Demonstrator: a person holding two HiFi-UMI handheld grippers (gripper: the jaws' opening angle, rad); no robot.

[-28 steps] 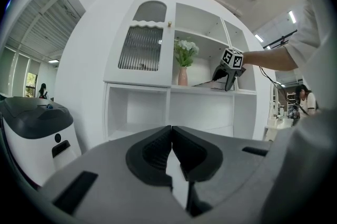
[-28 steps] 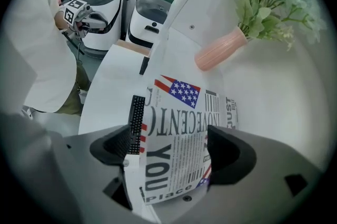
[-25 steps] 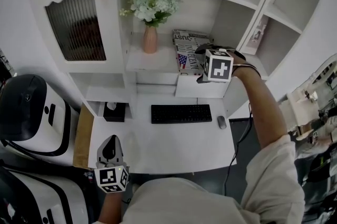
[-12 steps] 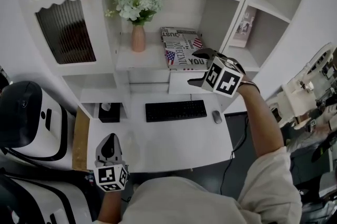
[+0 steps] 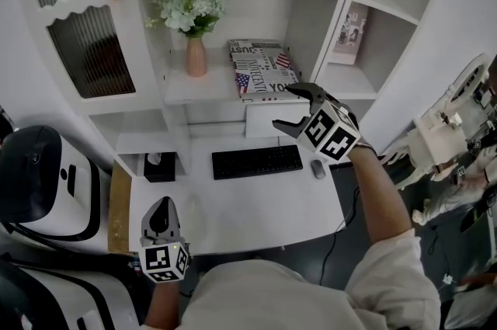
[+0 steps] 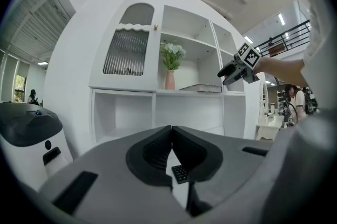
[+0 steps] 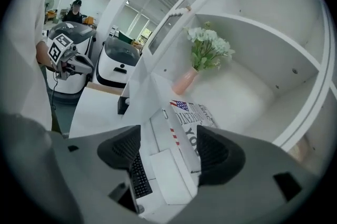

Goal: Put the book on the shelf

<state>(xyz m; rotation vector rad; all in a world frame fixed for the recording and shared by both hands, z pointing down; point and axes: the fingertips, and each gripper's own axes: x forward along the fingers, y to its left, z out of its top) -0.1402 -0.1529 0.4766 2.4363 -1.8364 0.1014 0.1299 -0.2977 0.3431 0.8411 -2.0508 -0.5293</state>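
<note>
Closest to the person, the left gripper [image 5: 161, 206] hangs low at the near edge of the desk [image 5: 256, 200], its jaws pressed together on nothing. Farther out on the desk lie a black keyboard [image 5: 257, 161] and a mouse [image 5: 318, 168]. Above them the right gripper [image 5: 289, 108] is held in the air just short of the shelf [image 5: 194, 88]; its jaws stand well apart and are closing with nothing between the pads, only the shelf front showing through the gap. Beyond it the book [image 5: 260, 68] lies flat on the shelf, cover up, beside a pink vase [image 5: 196, 57] of white flowers [image 5: 186, 8], its near edge about at the shelf's lip. The placing looks done and the release complete. What remains is probably to draw the right gripper clear, or to nudge the book deeper if it overhangs.
</note>
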